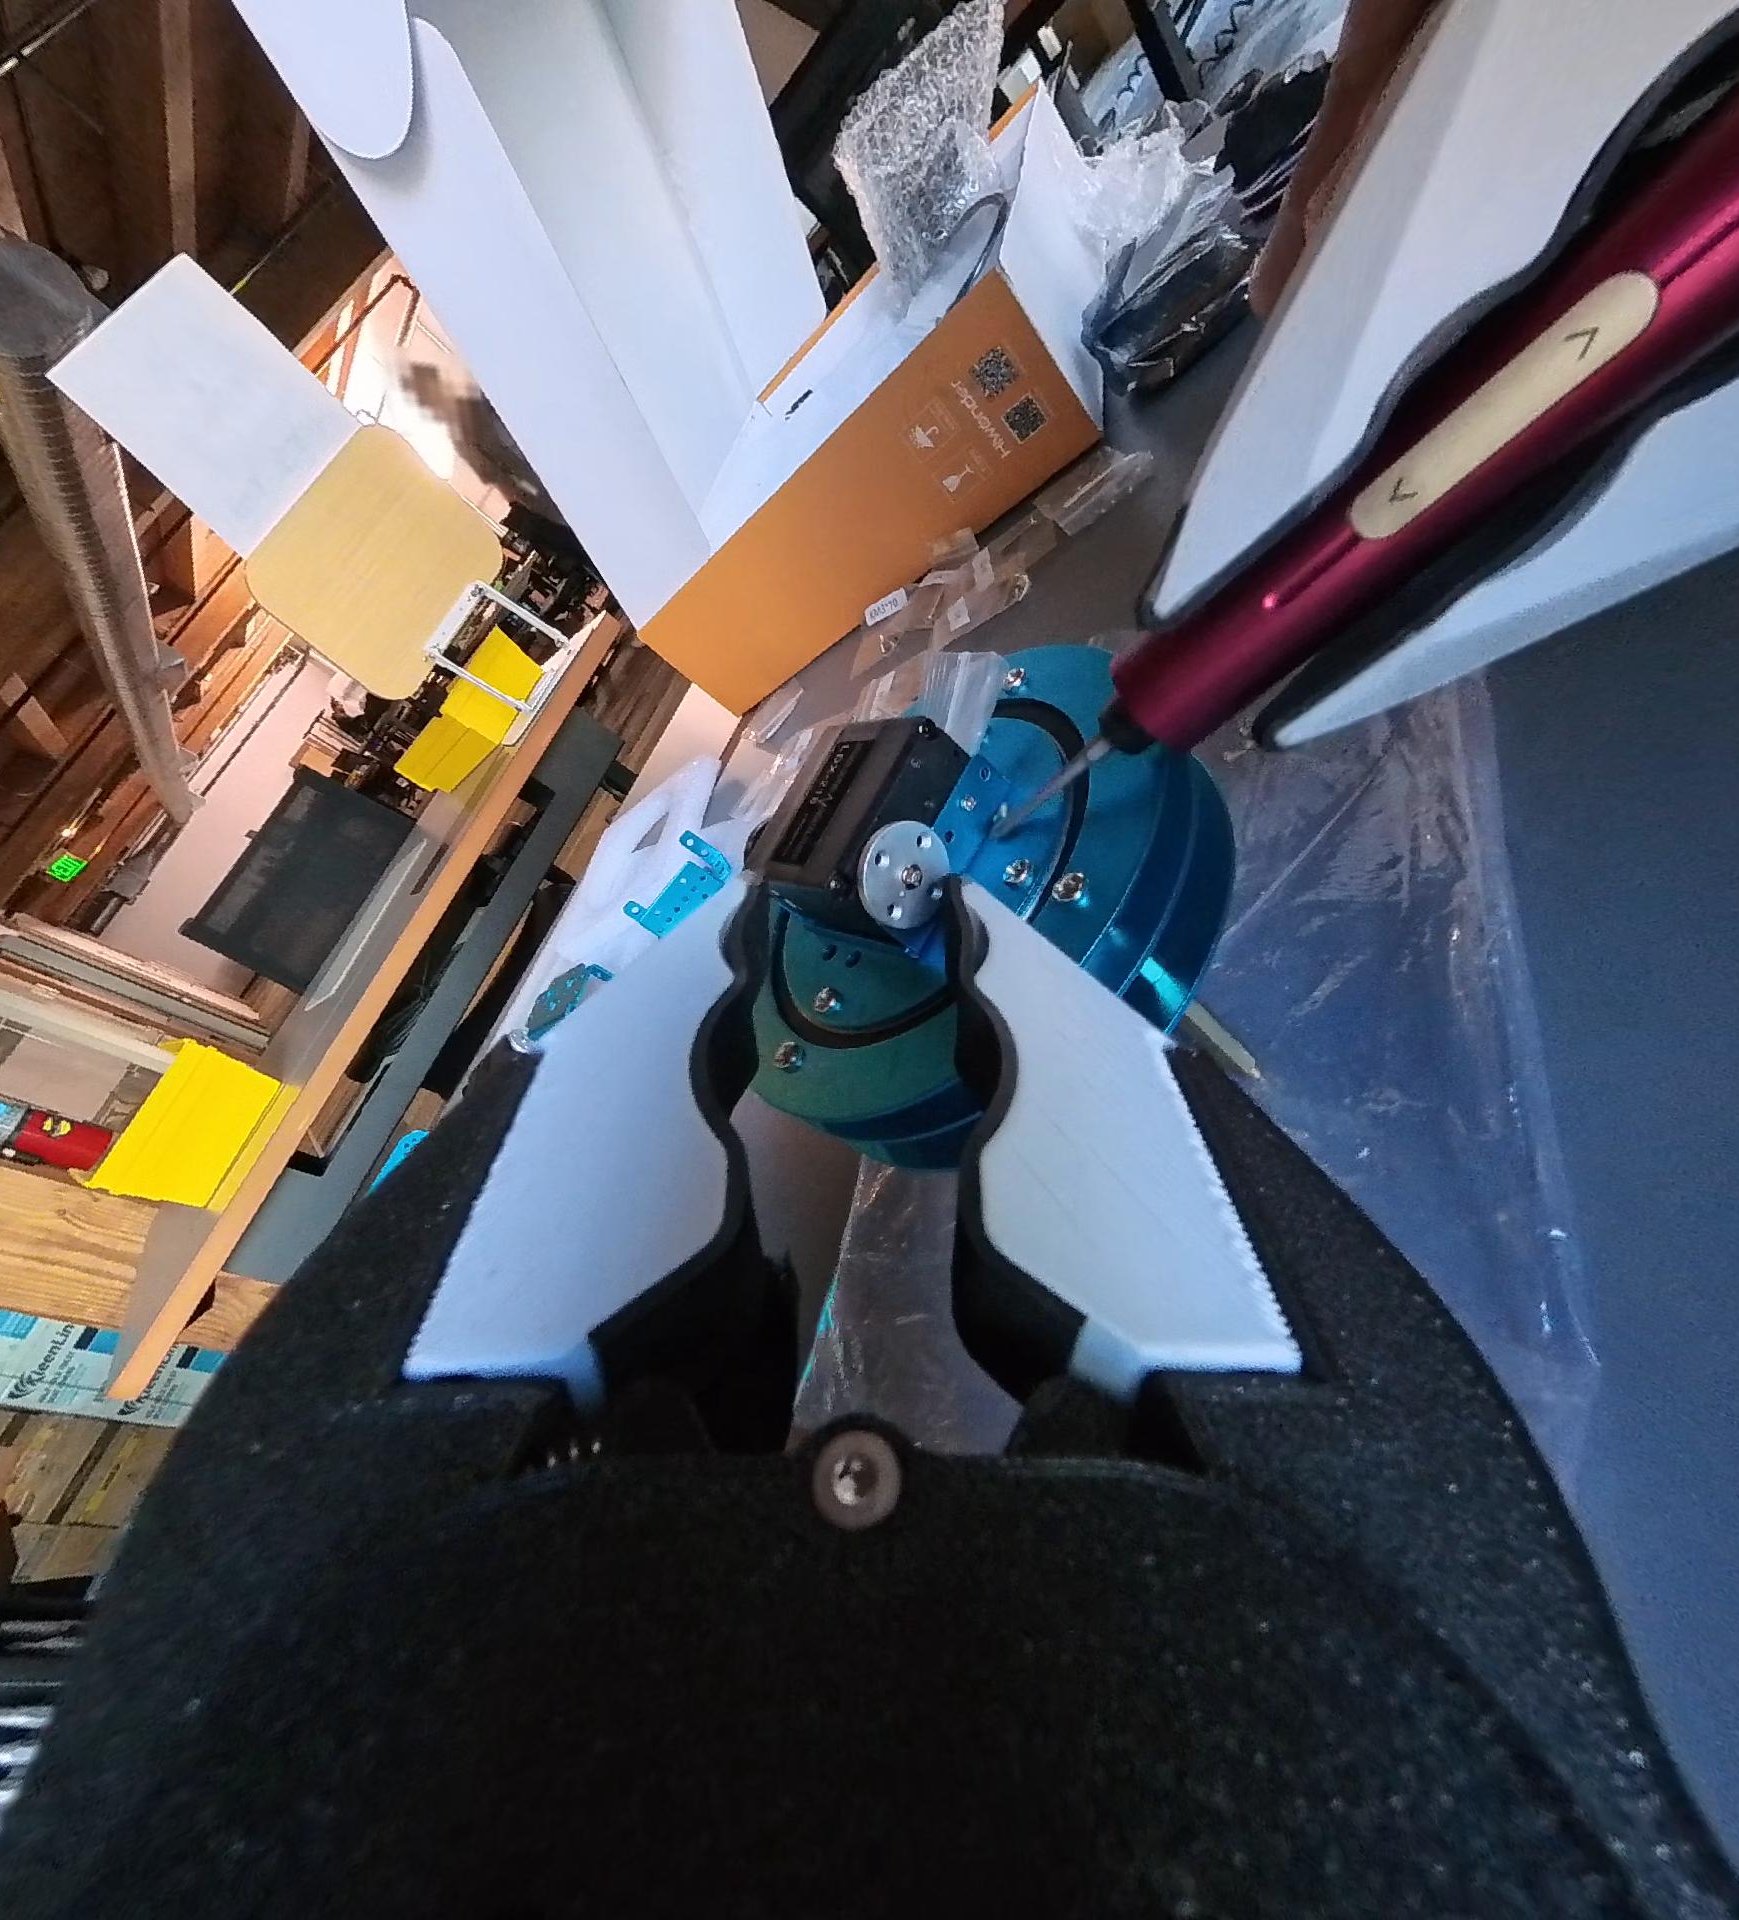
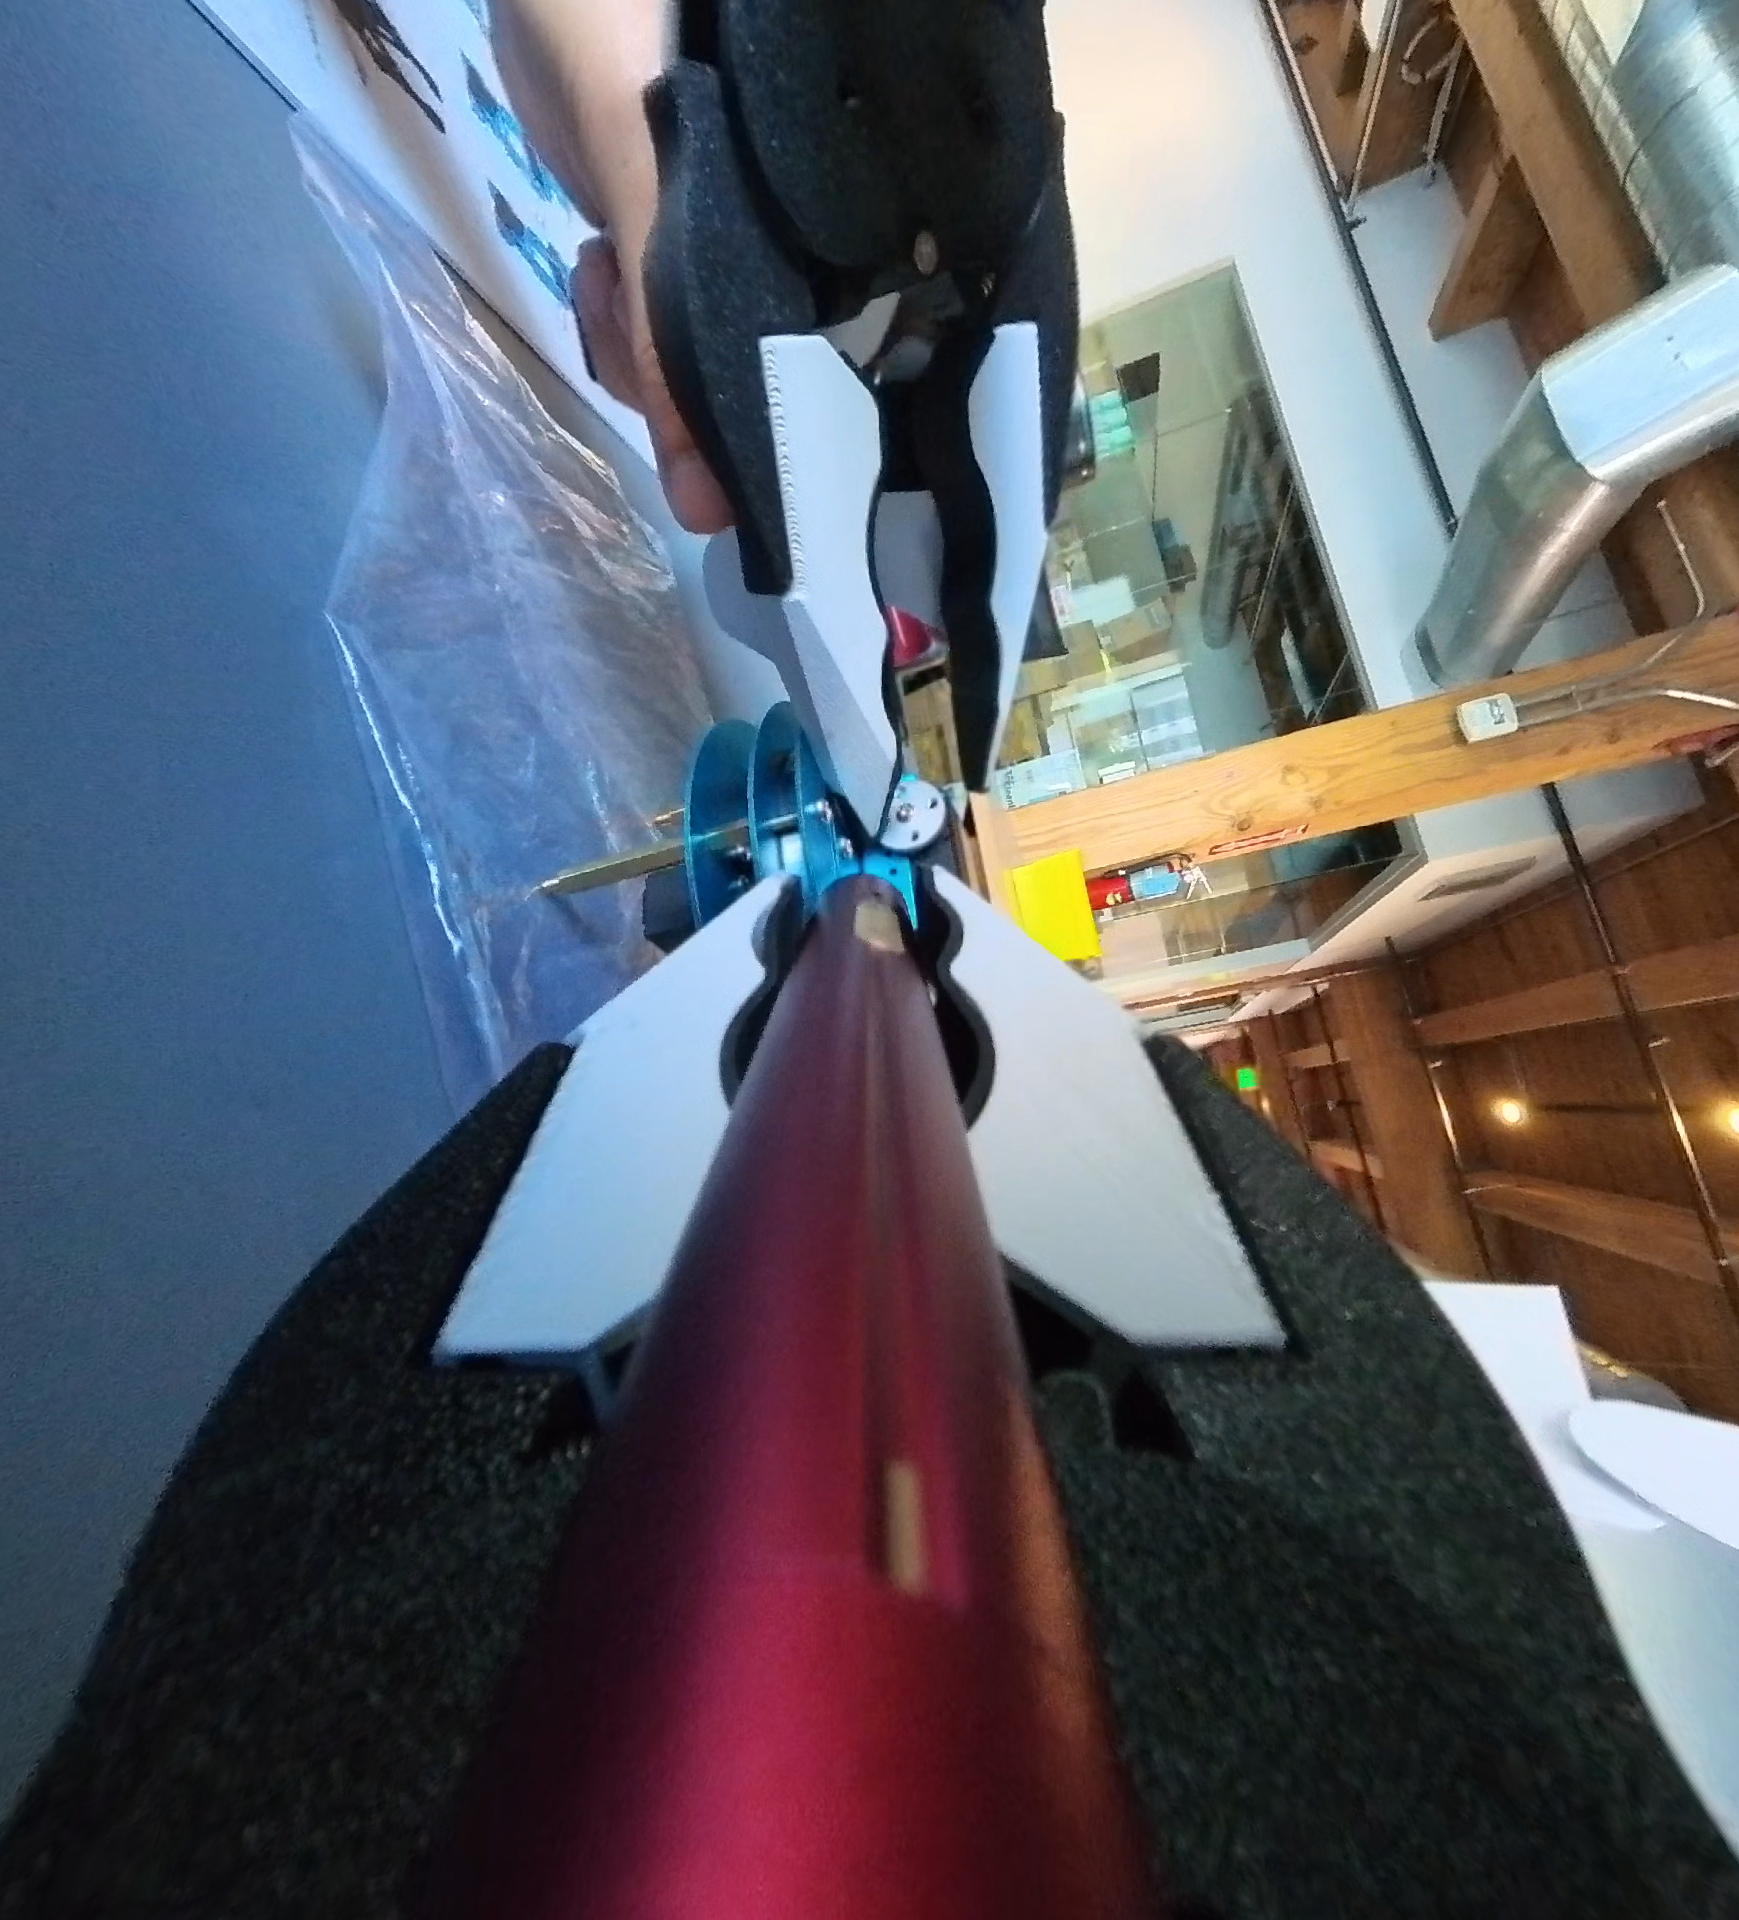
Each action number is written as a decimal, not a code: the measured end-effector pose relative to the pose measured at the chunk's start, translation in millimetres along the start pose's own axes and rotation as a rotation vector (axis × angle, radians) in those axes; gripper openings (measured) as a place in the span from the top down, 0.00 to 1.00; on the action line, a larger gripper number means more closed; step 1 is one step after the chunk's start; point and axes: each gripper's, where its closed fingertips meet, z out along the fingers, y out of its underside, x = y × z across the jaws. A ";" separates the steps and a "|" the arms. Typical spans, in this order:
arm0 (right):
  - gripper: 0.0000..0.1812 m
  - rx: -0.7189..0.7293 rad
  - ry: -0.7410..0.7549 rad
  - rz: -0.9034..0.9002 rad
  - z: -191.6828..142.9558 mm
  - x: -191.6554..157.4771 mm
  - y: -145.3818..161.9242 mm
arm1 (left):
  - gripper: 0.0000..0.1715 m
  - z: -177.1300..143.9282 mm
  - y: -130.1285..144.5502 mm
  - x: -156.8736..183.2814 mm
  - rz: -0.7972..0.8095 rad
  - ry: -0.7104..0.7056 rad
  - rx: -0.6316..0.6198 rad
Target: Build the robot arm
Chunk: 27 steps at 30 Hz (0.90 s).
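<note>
My left gripper (image 1: 849, 894) is shut on a black servo (image 1: 844, 800) with a silver round horn (image 1: 906, 862). The servo sits in a blue bracket on a blue round metal base (image 1: 1135, 894). My right gripper (image 2: 865, 894) is shut on a red electric screwdriver (image 2: 844, 1351). In the left wrist view the screwdriver (image 1: 1467, 436) comes in from the upper right, held by the right gripper (image 1: 1213, 675). Its bit tip (image 1: 1008, 826) touches the blue bracket beside the servo. The right wrist view shows the left gripper (image 2: 938, 795) coming down onto the servo horn (image 2: 912, 816) above the base (image 2: 719, 790).
An orange and white cardboard box (image 1: 875, 488) stands behind the base, with bubble-wrap bags (image 1: 906, 156) and small clear parts bags (image 1: 990, 571). Loose blue brackets (image 1: 688, 894) lie on white foam at left. A clear plastic sheet (image 1: 1364, 935) covers the grey table. A hand (image 2: 636, 312) holds the left gripper. The grippers' ends are close to 6 cm from one another.
</note>
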 end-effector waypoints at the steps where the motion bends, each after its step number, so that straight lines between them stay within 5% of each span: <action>1: 0.89 -0.006 0.000 0.012 -0.6 0.7 1.4 | 0.81 -0.1 0.1 -0.1 0.002 0.000 -0.001; 27: 0.88 0.114 -0.093 0.351 -3.6 9.3 1.4 | 0.81 -2.1 -2.6 0.8 -0.027 0.023 0.010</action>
